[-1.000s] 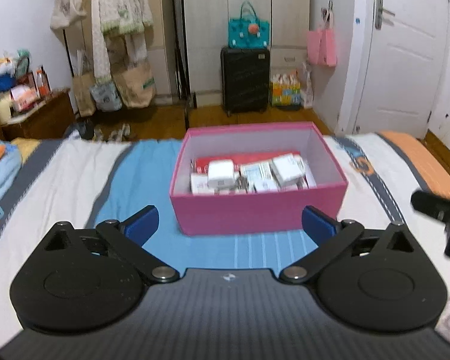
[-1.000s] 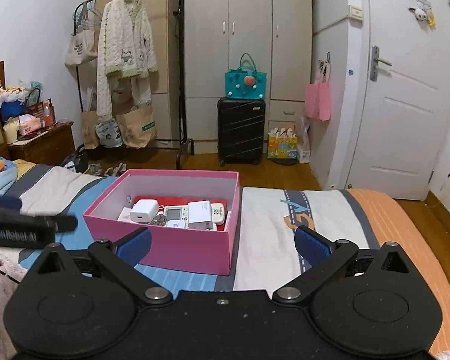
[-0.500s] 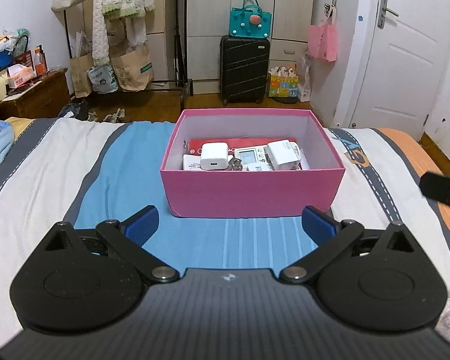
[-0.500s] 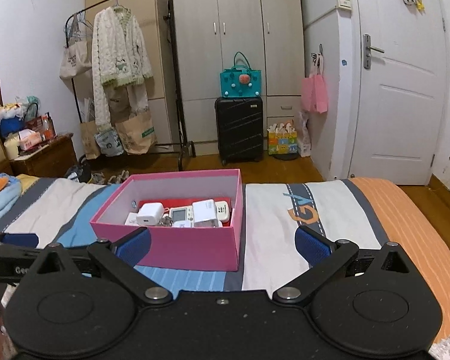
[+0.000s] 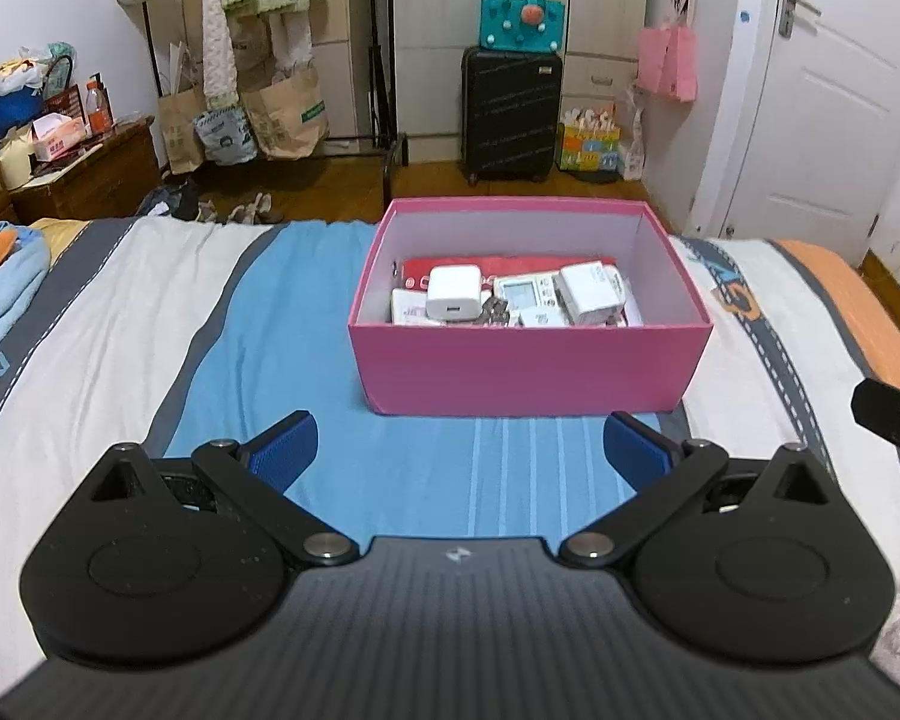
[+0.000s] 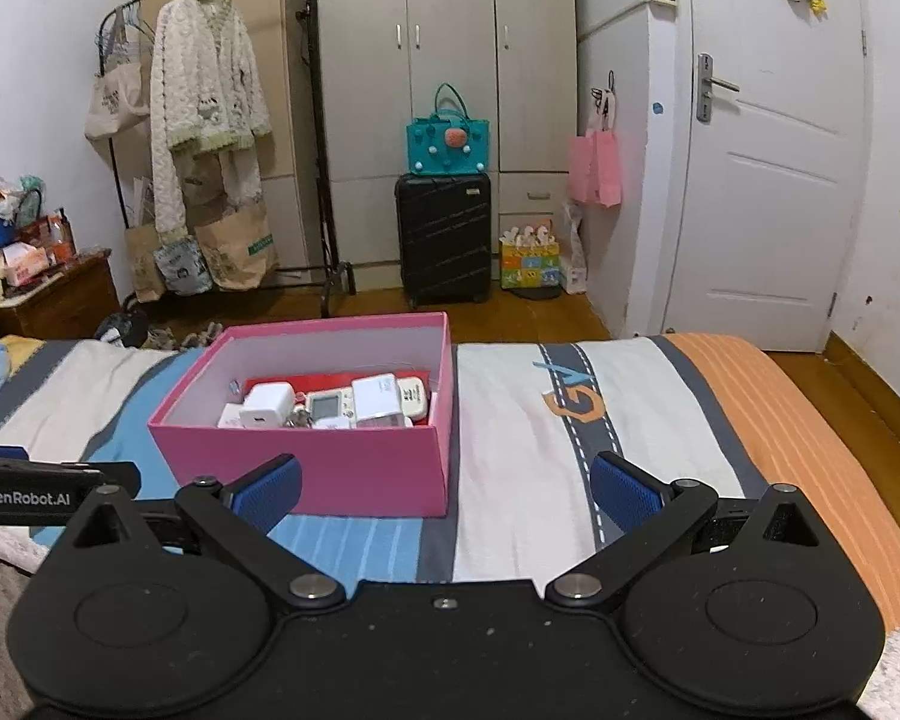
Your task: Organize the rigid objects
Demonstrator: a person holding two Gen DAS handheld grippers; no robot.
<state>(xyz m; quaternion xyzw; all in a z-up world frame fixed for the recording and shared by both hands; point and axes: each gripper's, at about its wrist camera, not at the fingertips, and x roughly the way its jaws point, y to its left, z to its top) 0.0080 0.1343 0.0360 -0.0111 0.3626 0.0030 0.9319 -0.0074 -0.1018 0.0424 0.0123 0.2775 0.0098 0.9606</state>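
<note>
The open pink cardboard box (image 5: pixel 531 363) stands on the striped bed cover (image 5: pixel 150 312), its long axis running left to right, opening upward. Inside lie a white square charger (image 5: pixel 453 293), a white remote control (image 5: pixel 525 294) and small cartons. The left gripper (image 5: pixel 459 450) and right gripper (image 6: pixel 444 489) hover near, fingers spread, holding nothing. A careless push could slide the light box on the soft cover.

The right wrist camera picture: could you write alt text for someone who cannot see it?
An open pink box sits on a striped bed cover, holding a white charger, a remote control and other small items. In the foreground the right gripper is empty with its blue-padded fingers spread wide. Beyond the bed are a wardrobe, a black suitcase and a white door.
</note>
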